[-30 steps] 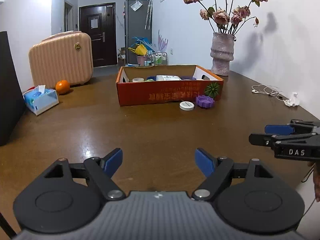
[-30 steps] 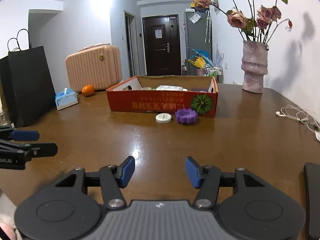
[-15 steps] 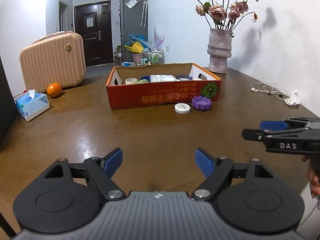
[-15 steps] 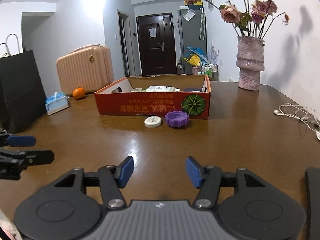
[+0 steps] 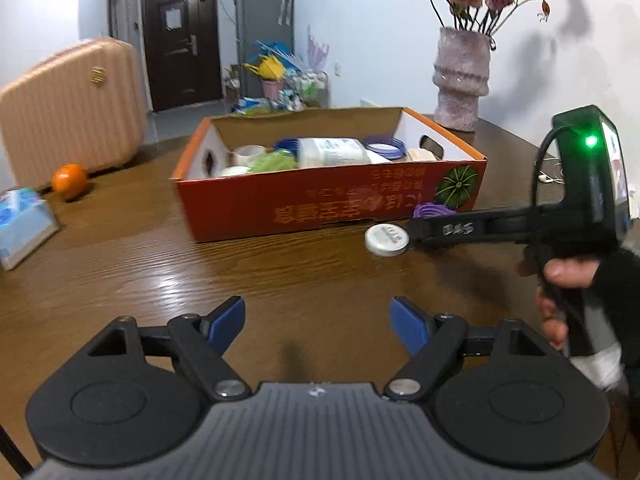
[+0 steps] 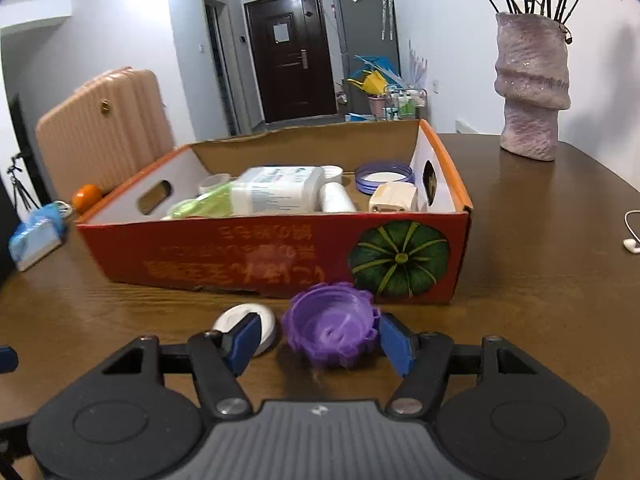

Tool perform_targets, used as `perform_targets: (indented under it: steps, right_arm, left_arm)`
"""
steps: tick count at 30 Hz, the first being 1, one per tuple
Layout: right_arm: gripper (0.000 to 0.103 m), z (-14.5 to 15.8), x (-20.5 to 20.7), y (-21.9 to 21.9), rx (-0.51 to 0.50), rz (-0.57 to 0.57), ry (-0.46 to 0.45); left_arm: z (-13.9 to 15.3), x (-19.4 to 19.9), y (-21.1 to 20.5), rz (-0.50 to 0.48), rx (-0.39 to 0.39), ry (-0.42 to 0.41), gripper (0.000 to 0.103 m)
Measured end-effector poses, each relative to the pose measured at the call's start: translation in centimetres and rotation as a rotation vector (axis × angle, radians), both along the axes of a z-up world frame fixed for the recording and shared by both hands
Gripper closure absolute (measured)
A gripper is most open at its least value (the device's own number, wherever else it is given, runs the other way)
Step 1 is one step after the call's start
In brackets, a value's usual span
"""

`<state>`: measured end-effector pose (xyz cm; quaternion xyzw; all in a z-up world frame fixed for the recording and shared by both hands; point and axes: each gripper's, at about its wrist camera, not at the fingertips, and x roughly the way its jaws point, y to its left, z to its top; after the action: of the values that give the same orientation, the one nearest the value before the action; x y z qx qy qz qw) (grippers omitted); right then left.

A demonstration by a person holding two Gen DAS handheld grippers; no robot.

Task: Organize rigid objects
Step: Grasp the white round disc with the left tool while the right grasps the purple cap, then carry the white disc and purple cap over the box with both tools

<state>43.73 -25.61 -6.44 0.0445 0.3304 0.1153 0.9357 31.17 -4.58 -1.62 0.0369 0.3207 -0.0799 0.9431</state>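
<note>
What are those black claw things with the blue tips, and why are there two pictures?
They are grabbing tools. A person holds one in each hand, and each tool carries a camera looking out along its two fingers, so you get one picture per hand.

The left tool is open over the bare wooden table. From its camera you see the person's hand gripping the other tool.

The right tool has reached a purple lid. The lid sits between its blue fingers, which have just been closing. One finger looks close against the lid, the other stands apart, so nothing is lifted. A white lid lies beside it.

Behind stands an orange box holding more things.
</note>
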Motion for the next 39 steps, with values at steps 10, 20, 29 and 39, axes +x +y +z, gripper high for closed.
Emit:
perform_targets:
  steps: [10,20,29,39]
  right_arm:
    - [0.05,0.5,-2.2,-6.9,0.183,-0.152,-0.105]
    - [0.05,0.7,-2.2,-6.7,0.211,-0.105,-0.117]
    - [0.05,0.7,-2.1,-5.9,0.188,-0.081,-0.133]
    - [0.05,4.2,-10.9,-2.1,0.153,-0.002,-0.207]
  left_arm:
    - [-3.1,9.9,-6.6,-0.12,0.016,0.073,0.041]
    - [-4.2,13.1,-8.6,-0.131,0.025,0.085,0.063]
    - [-1.8,9.9,-7.2,-0.095,0.02,0.003,0.063]
    - [4.1,-1.5,0.0,0.028,-0.047,-0.107,0.063]
